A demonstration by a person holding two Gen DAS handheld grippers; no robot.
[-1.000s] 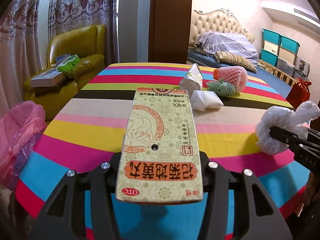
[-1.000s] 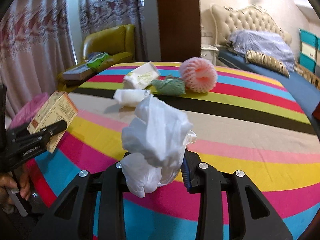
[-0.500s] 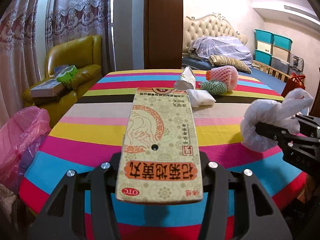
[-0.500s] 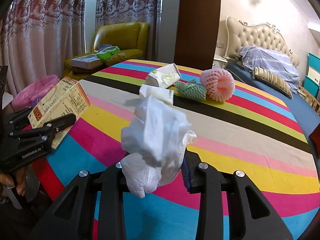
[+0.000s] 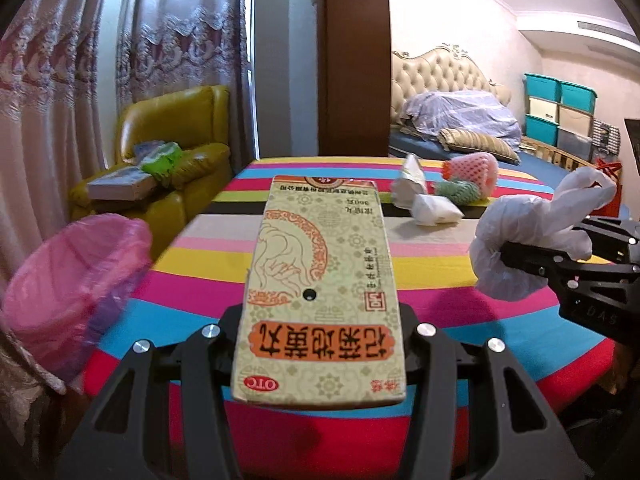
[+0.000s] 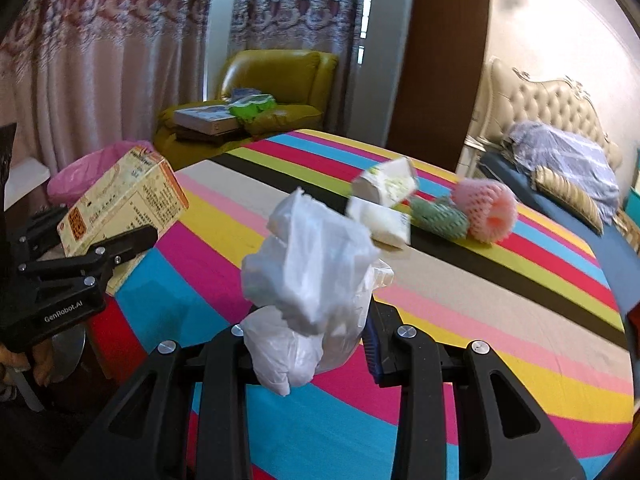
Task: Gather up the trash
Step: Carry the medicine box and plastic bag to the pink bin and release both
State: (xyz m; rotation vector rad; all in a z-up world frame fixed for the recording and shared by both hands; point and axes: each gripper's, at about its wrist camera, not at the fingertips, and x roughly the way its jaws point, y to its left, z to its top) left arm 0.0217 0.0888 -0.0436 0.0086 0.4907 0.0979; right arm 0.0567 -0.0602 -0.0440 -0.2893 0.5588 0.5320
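Note:
My left gripper (image 5: 320,344) is shut on a flat green medicine box (image 5: 320,276) and holds it level above the near edge of the striped table (image 5: 432,300). The box also shows in the right wrist view (image 6: 120,208). My right gripper (image 6: 308,340) is shut on a crumpled white plastic bag (image 6: 308,272), seen at the right in the left wrist view (image 5: 516,248). A bin lined with a pink bag (image 5: 68,284) stands left of the table, below the box's level. On the far table lie a white carton (image 6: 386,186), a white packet (image 6: 380,222), green foam netting (image 6: 438,214) and pink foam netting (image 6: 486,206).
A yellow armchair (image 5: 168,160) with books and a green bag stands behind the bin. Curtains (image 5: 64,80) hang at the left. A bed (image 5: 460,128) and stacked teal storage boxes (image 5: 560,108) are at the back right. A brown door panel (image 5: 354,56) rises behind the table.
Both grippers have drawn back from the table and swung left with their loads. The pink bin has come further into view at the left.

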